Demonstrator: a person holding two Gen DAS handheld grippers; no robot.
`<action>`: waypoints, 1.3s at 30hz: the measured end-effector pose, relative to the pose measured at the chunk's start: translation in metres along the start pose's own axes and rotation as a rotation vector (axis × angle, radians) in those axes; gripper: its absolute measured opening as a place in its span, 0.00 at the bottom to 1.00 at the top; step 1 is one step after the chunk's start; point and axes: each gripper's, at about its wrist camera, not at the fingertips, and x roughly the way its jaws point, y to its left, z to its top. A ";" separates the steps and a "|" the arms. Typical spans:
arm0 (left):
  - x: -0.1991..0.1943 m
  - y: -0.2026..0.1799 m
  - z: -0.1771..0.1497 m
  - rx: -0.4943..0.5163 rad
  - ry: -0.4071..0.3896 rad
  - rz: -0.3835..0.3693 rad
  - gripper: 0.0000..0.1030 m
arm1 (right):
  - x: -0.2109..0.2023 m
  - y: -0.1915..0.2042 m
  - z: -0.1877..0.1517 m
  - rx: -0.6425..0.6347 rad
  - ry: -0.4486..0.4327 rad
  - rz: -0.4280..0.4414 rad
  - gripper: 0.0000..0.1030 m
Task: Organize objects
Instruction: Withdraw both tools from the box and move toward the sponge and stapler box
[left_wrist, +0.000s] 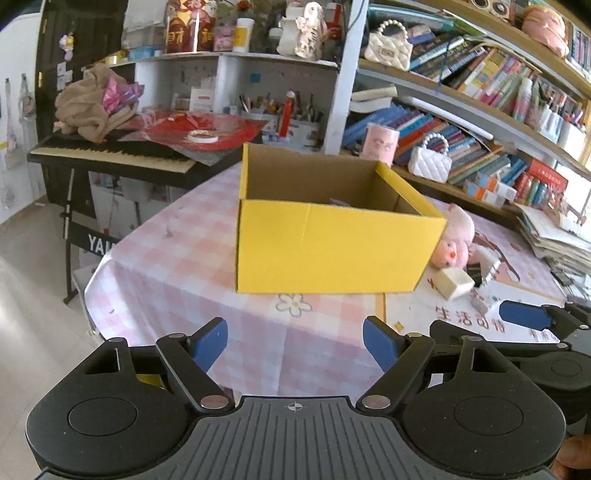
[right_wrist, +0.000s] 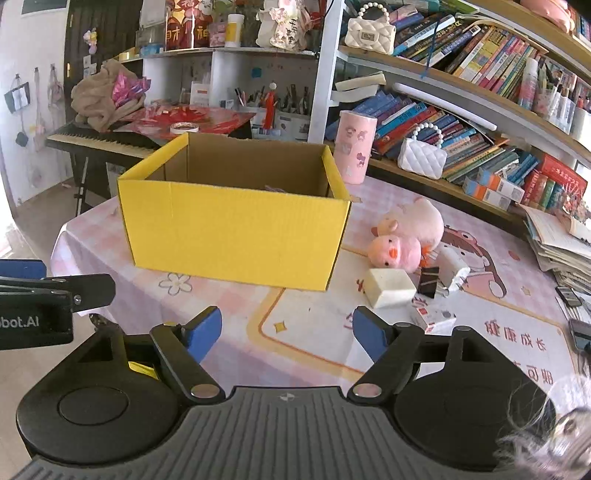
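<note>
An open yellow cardboard box (left_wrist: 332, 247) (right_wrist: 236, 232) stands on the pink checked tablecloth (left_wrist: 177, 273) (right_wrist: 314, 332). Right of it lie a pink plush duck (right_wrist: 406, 236) (left_wrist: 456, 236), a cream block (right_wrist: 388, 288) (left_wrist: 454, 282), a small black item (right_wrist: 429, 281), a white packet (right_wrist: 452, 267) and a small red-and-white box (right_wrist: 434, 319). My left gripper (left_wrist: 295, 345) hovers open in front of the box, nothing between its blue pads. My right gripper (right_wrist: 287, 338) is open and empty too, near the box's right corner. Something pale shows inside the box, unclear what.
A pink cylinder tin (right_wrist: 354, 147) stands behind the box. Bookshelves (right_wrist: 480, 92) with white handbags (right_wrist: 423, 155) run along the right. A keyboard piano (left_wrist: 110, 155) with cloth and red paper sits behind left. A stack of papers (right_wrist: 561, 243) lies at the table's right edge.
</note>
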 end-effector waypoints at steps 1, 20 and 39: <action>0.000 -0.001 -0.001 0.003 0.004 -0.004 0.81 | -0.002 0.000 -0.002 0.002 0.002 -0.004 0.75; 0.012 -0.063 -0.014 0.121 0.065 -0.162 0.83 | -0.035 -0.051 -0.044 0.136 0.071 -0.166 0.85; 0.051 -0.142 -0.004 0.213 0.118 -0.239 0.88 | -0.028 -0.134 -0.065 0.254 0.148 -0.269 0.88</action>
